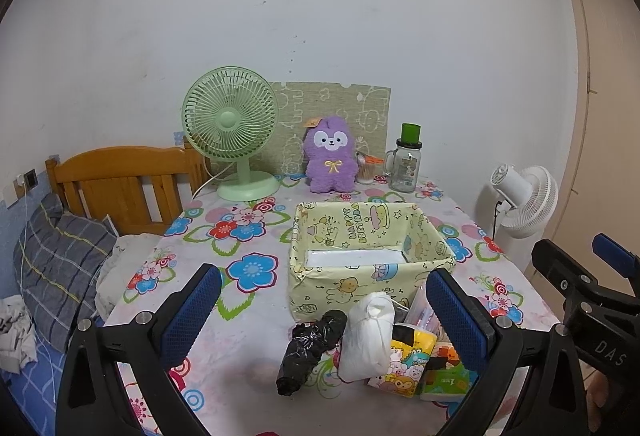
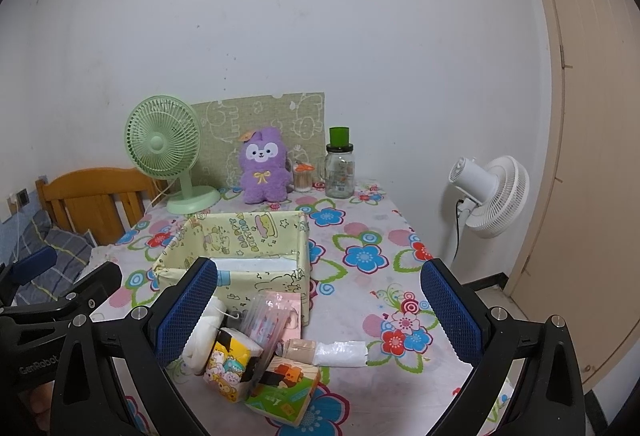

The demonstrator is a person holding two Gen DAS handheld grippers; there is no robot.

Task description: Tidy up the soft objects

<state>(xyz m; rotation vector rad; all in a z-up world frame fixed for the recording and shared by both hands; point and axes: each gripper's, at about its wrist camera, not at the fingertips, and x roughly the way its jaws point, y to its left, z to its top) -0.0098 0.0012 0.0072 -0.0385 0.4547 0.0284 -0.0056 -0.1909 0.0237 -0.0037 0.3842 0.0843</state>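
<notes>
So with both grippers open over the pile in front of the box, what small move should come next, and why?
Probably lower the left gripper onto the white bundle and close. It stands upright between the open fingers, nearest the empty box, and nothing is held yet by either gripper, including the right gripper.

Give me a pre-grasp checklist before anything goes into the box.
1. Left gripper open, holding nothing: ok.
2. Right gripper open, holding nothing: ok.
3. Box open on top with room inside: ok.
4. Soft items in reach: black roll, white bundle and tissue packs lie just before the box: ok.
5. White roll lies apart from the pile, free to grasp: ok.
6. Box bottom fully bare: cannot tell.
</notes>
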